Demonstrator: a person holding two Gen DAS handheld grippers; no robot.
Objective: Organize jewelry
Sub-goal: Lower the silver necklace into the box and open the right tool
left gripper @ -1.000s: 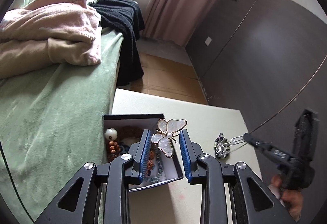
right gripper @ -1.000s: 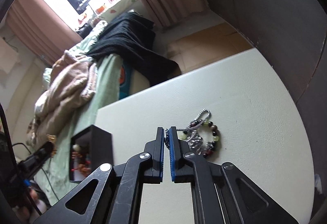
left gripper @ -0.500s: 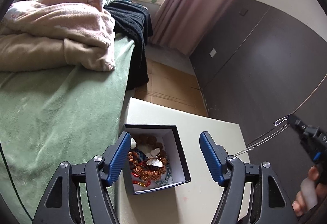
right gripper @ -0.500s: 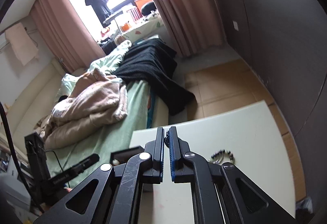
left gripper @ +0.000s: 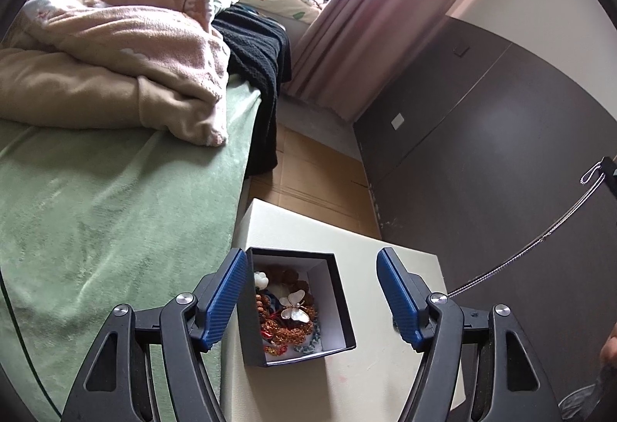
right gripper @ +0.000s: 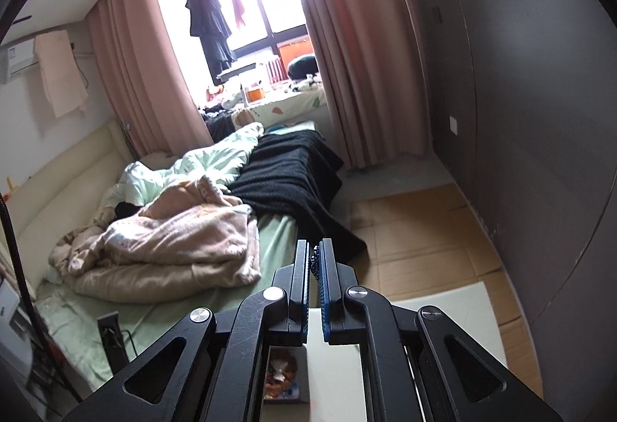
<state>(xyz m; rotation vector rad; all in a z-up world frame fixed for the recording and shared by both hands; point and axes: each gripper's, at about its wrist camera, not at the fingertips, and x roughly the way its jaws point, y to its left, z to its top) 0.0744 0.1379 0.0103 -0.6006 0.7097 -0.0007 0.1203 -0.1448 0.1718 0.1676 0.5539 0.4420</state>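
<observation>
A black box (left gripper: 344,302) with a white lining stands on the white table (left gripper: 385,375). It holds brown bead strings and a pearly butterfly brooch (left gripper: 295,306) lying on top. My left gripper (left gripper: 312,291) hangs open just above and in front of the box, with nothing between its blue pads. High up, my right gripper (right gripper: 316,258) is shut on a thin silver chain (left gripper: 540,241). The chain runs slanting down from that gripper's tip at the right edge of the left wrist view. In the right wrist view the box (right gripper: 283,372) shows far below, between the gripper's arms.
A bed with a green sheet (left gripper: 96,210), a pink blanket (left gripper: 135,48) and a black throw (left gripper: 258,56) borders the table's left side. A dark panelled wall (left gripper: 501,133) rises on the right. Cardboard (left gripper: 320,171) covers the floor beyond. A hand (left gripper: 609,348) shows at the lower right.
My left gripper has opened; the butterfly brooch it held now lies in the box, and the gripper has drawn back. My right gripper has risen well off the table with the chain.
</observation>
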